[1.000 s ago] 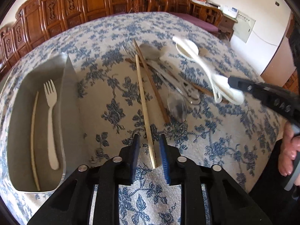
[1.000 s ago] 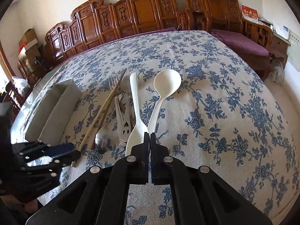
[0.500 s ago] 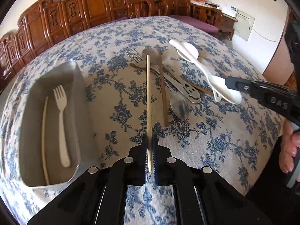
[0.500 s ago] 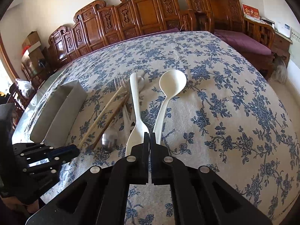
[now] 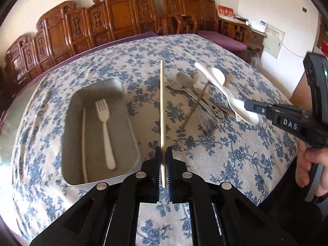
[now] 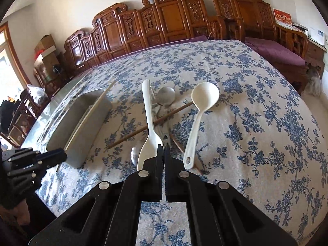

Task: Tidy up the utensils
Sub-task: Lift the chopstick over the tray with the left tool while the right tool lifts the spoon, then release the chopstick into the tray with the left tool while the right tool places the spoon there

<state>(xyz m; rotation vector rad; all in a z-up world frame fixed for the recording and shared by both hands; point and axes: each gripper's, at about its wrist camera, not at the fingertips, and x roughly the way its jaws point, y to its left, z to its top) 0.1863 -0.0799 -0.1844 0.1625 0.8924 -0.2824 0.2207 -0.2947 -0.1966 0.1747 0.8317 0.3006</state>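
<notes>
A pale wooden chopstick (image 5: 162,110) is clamped near its lower end in the left tongs (image 5: 163,171), lifted off the floral-clothed desk (image 5: 235,155), just right of the grey metal tray (image 5: 131,123). To place it well, swing left and lay it lengthwise beside the white plastic fork (image 5: 105,131). The right tongs (image 6: 164,155) are clenched, holding nothing.
</notes>
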